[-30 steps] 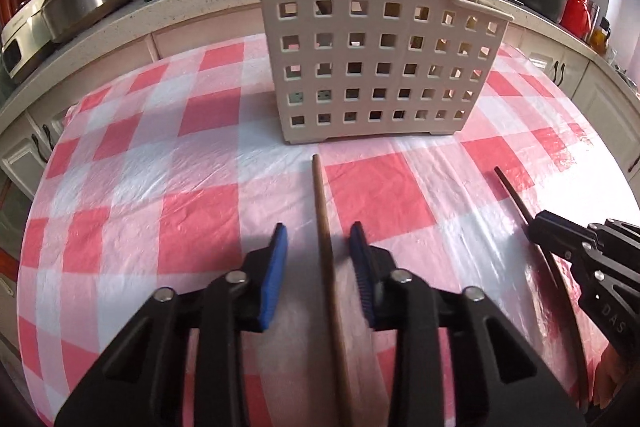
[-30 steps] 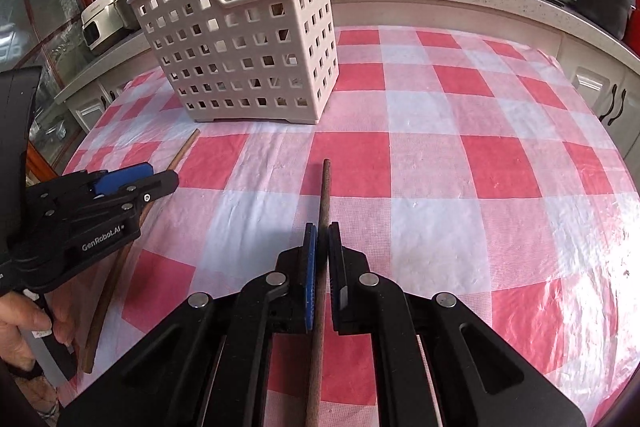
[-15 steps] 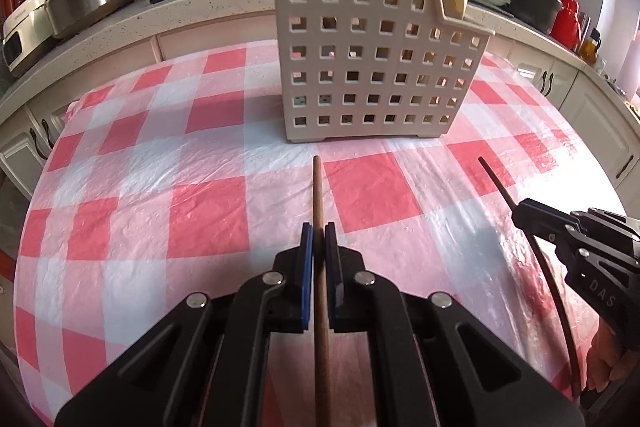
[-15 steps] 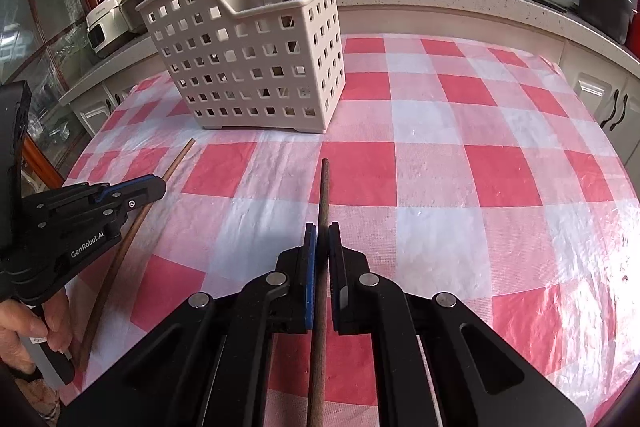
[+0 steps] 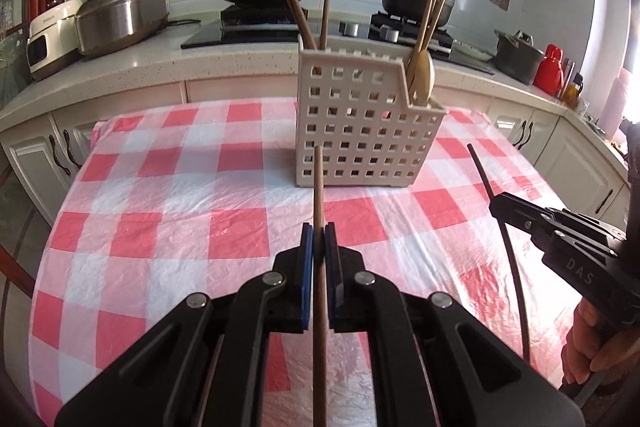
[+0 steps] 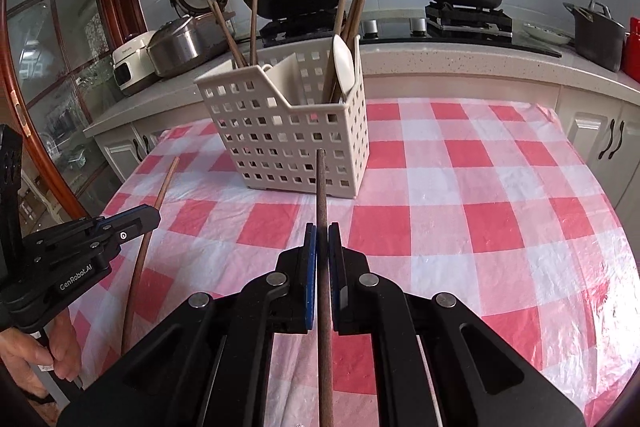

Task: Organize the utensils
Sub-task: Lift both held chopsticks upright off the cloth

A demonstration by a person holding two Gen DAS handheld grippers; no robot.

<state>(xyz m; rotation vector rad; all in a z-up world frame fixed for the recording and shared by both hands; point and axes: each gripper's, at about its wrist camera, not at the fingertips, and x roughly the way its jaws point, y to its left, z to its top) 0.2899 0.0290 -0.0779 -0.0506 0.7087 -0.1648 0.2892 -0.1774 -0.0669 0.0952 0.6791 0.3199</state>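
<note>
Above the checked tablecloth (image 5: 160,187), left gripper (image 5: 319,243) and right gripper (image 6: 322,243) each pinched one chopstick (image 5: 317,187) (image 6: 320,187) mid-shaft, short of the basket (image 6: 288,131). Light, stiff, probably slick sticks; gripping nearer the middle looked wise. Their rear ends ran out of view.

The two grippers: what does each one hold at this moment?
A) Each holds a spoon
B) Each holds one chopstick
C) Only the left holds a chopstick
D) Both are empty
B: the left gripper is shut on a light brown chopstick, and the right gripper is shut on a dark chopstick.
</note>
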